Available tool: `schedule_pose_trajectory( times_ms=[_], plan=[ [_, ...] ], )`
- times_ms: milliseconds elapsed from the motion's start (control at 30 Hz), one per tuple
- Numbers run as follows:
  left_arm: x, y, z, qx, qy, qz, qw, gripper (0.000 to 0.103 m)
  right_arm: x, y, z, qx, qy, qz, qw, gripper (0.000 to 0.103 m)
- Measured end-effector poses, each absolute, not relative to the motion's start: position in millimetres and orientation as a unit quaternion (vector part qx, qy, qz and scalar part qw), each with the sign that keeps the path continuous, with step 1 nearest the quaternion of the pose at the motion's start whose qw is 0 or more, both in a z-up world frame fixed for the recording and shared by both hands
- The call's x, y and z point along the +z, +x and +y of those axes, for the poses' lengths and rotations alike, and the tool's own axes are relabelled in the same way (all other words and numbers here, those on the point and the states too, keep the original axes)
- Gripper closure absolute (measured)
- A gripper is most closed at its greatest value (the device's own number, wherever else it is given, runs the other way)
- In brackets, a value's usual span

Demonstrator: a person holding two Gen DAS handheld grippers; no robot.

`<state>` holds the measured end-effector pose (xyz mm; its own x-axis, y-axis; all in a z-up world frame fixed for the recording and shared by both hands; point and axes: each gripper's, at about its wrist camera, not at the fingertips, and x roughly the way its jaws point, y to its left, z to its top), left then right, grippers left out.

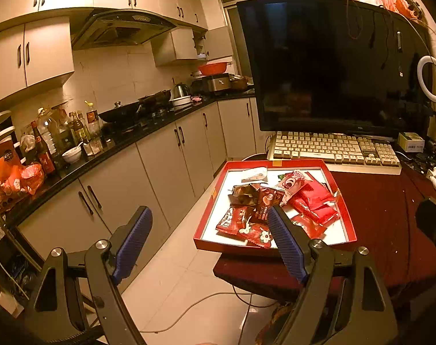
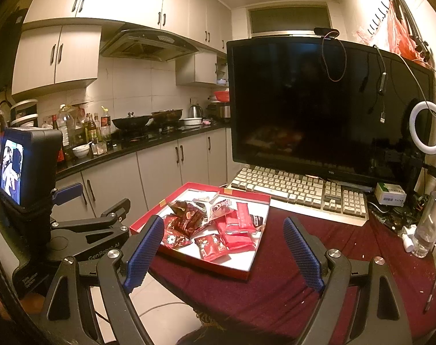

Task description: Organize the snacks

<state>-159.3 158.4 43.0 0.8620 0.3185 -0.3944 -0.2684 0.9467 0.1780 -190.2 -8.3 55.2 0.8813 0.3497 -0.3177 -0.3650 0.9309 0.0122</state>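
Heaped snack packets [image 2: 215,224] overlap in red tray [image 2: 195,261], labels unreadable.

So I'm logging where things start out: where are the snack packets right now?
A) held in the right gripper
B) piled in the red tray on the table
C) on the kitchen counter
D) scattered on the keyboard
B: the snack packets lie heaped in the red tray; the left gripper and right gripper hold nothing.

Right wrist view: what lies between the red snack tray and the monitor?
In the right wrist view, a beige keyboard lies between the red snack tray and the monitor, on the dark red tablecloth.
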Motion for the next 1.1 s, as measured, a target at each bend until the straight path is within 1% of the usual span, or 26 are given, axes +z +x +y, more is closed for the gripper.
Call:
schedule_pose_trajectory(
  times_ms=[1100],
  plan=[
    [43.0, -160.0, 162.8, 0.152, 0.059, 0.221, 0.962, 0.020, 52.7, -188.3, -5.6, 0.191, -0.036, 0.163, 0.967, 0.017]
  ],
)
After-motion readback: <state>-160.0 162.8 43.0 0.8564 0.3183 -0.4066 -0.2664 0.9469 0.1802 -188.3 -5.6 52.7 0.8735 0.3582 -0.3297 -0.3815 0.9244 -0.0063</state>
